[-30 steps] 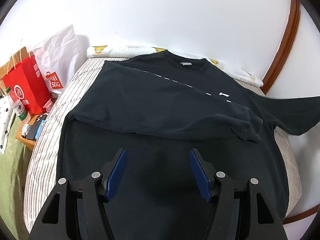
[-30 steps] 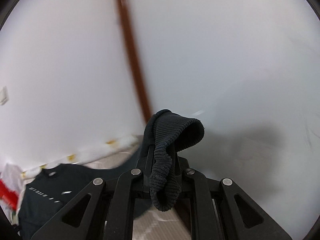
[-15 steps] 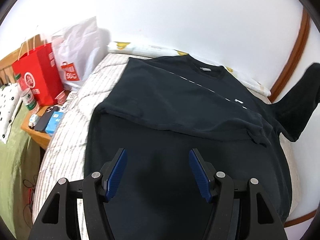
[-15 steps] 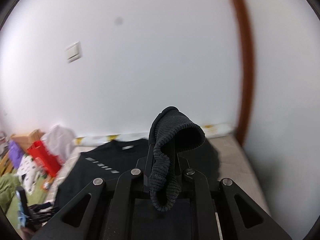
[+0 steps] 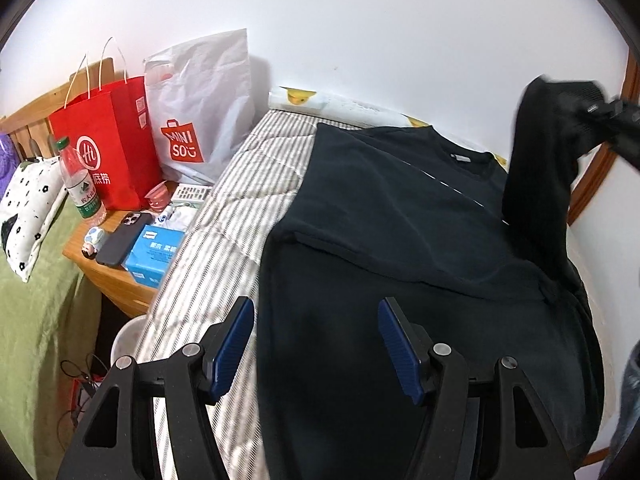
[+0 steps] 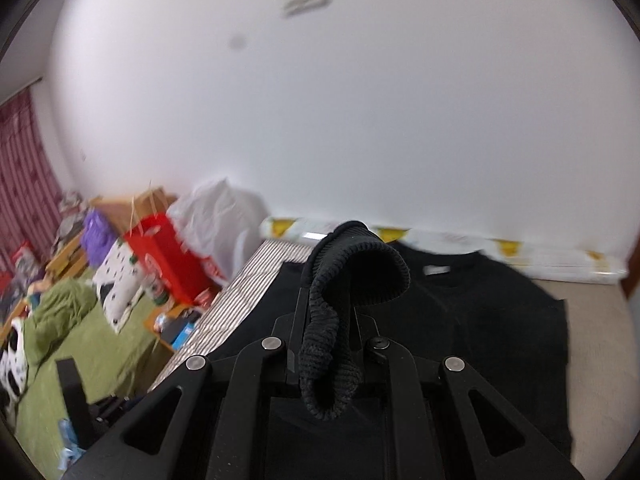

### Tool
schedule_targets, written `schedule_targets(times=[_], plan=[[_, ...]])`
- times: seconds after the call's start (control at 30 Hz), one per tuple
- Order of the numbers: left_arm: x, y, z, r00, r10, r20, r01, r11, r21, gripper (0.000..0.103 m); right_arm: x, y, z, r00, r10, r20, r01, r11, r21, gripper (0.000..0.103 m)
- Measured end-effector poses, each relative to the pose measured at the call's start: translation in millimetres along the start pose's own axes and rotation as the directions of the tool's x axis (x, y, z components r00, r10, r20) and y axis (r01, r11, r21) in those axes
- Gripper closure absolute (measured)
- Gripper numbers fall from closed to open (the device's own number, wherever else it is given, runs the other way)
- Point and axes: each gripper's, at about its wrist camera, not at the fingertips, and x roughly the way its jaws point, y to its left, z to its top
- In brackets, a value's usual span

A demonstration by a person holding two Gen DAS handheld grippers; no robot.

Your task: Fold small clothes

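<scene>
A black sweatshirt (image 5: 400, 220) lies flat on the striped bed (image 5: 224, 220), collar toward the wall, with one sleeve folded across its chest. My left gripper (image 5: 316, 340) hovers open over the shirt's lower left part, its blue pads (image 5: 234, 340) holding nothing. The other sleeve (image 5: 536, 168) is lifted off the bed at the right. My right gripper (image 5: 600, 112) is shut on its end. In the right wrist view that gripper (image 6: 326, 308) clamps the ribbed cuff (image 6: 360, 264), which curls over the jaws above the shirt (image 6: 480, 312).
A wooden nightstand (image 5: 116, 268) left of the bed carries a water bottle (image 5: 80, 184), a phone (image 5: 120, 236) and a blue tissue box (image 5: 154, 252). A red bag (image 5: 108, 148) and a white shopping bag (image 5: 200, 108) stand behind. Green bedding (image 5: 32, 320) lies farther left; a white wall runs along the bed's far side.
The right gripper has swung from beside the wall toward the shirt, carrying the cuff and lifting the sleeve upright. The left gripper has drifted left along the hem, still open.
</scene>
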Motion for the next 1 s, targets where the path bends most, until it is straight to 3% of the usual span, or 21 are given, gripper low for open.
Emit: schedule_targets(times=[0.1, 0.33, 0.43, 0.5, 0.6, 0.77, 1.0], plan=[[6.5, 6.0, 2.9, 1.000, -0.004, 0.000, 0.004, 1.000, -0.003, 0.041, 46.8, 9.5, -15.1, 0.998, 0.025, -0.049, -0.026, 0.999, -0.019, 0.091], [18.6, 6.0, 7.6, 0.999, -0.031, 0.010, 0.031, 1.000, -0.001, 0.041, 124.0, 10.0, -41.9, 0.983, 0.093, -0.156, -0.086, 0.995, 0.052, 0.088], [22.5, 2.0, 9.9, 0.999, -0.051, 0.010, 0.051, 0.999, -0.006, 0.041, 143.1, 11.4, -47.5, 0.976, 0.113, -0.184, -0.103, 0.993, 0.066, 0.079], [24.4, -1.4, 11.5, 0.998, -0.060, 0.006, 0.060, 0.998, -0.003, 0.041, 149.1, 13.8, -50.3, 0.971, 0.126, -0.203, -0.116, 0.991, 0.064, 0.057], [27.8, -10.7, 14.4, 0.997, -0.071, -0.001, 0.071, 0.997, 0.009, 0.041, 133.9, 9.4, -52.7, 0.976, 0.129, -0.174, -0.126, 0.992, 0.028, 0.048], [37.4, -29.7, 21.1, 0.995, -0.097, -0.014, 0.098, 0.995, 0.032, 0.041, 77.7, -21.6, -61.1, 0.996, -0.005, -0.090, -0.001, 0.997, -0.076, 0.046], [63.5, -47.7, 26.6, 0.994, -0.093, -0.061, 0.096, 0.994, 0.047, 0.041, 12.2, -112.2, -98.4, 0.979, -0.178, -0.105, 0.175, 0.984, -0.038, 0.046]])
